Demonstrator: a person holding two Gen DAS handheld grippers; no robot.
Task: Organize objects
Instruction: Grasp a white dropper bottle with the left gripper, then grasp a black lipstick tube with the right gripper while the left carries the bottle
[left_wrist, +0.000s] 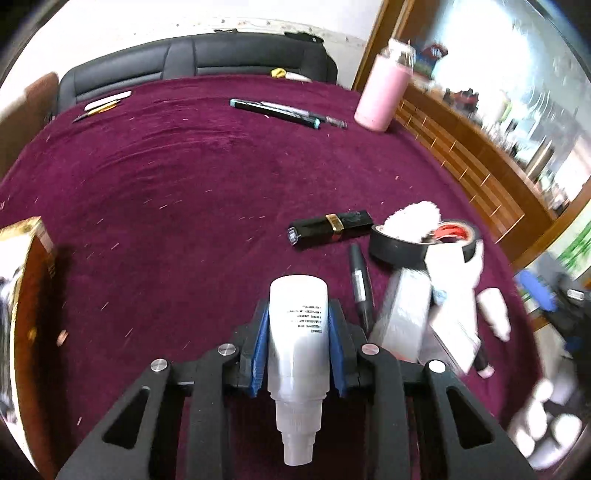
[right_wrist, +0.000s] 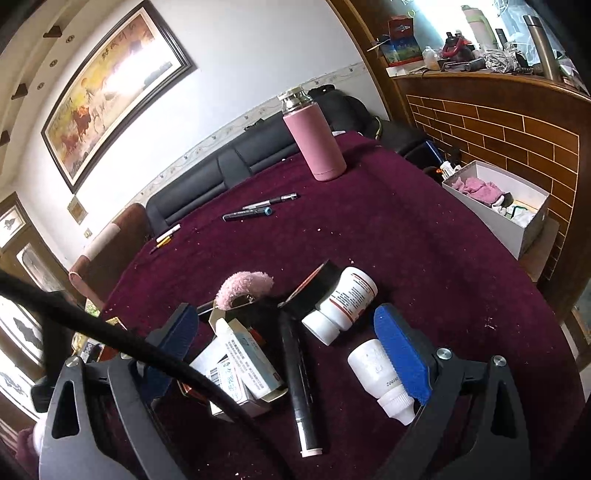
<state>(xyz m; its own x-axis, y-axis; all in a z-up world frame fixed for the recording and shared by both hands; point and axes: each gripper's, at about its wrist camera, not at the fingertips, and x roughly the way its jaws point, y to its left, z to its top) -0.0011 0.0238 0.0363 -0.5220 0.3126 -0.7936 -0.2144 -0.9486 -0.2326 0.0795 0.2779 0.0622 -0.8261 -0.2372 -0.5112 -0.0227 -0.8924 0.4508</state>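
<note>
left gripper (left_wrist: 297, 332): blue pads narrow and pressed on both sides of a white tube bottle (left_wrist: 298, 343), which lies along the fingers with its cap end toward the camera.
white tube bottle: held above the maroon tablecloth (left_wrist: 166, 184), left of the black tape roll (left_wrist: 400, 247); printed text shows on its body.
right gripper (right_wrist: 291, 343): jaws wide apart with nothing pressed between them, standing over the clutter in front of the pink flask (right_wrist: 317, 144).
landmark: the pink flask stands upright near the far edge of the cloth, steel cap on top.
clutter before the flask: a white pill bottle (right_wrist: 345, 302) with red print lies on its side; just nearer, a small white dropper bottle (right_wrist: 376, 373) lies beside the right blue pad (right_wrist: 400, 354), whether touching it i cannot tell.
black pen (right_wrist: 299, 373): lies between the wide jaws, pointing roughly toward the flask.
small cartons (right_wrist: 240, 365): open printed boxes heaped left of the black pen.
pink fuzzy item (right_wrist: 245, 286): on the flask side of the cartons, next to the tape roll.
black lipstick (left_wrist: 332, 227): lies flat left of the tape roll, with a gold band.
two pens (right_wrist: 258, 208): lie together in front of and left of the flask.
white box (right_wrist: 502, 206): off the cloth, right of the flask, with a pink cloth inside.
black cable (right_wrist: 110, 332): crosses the right wrist view near the left finger.
</note>
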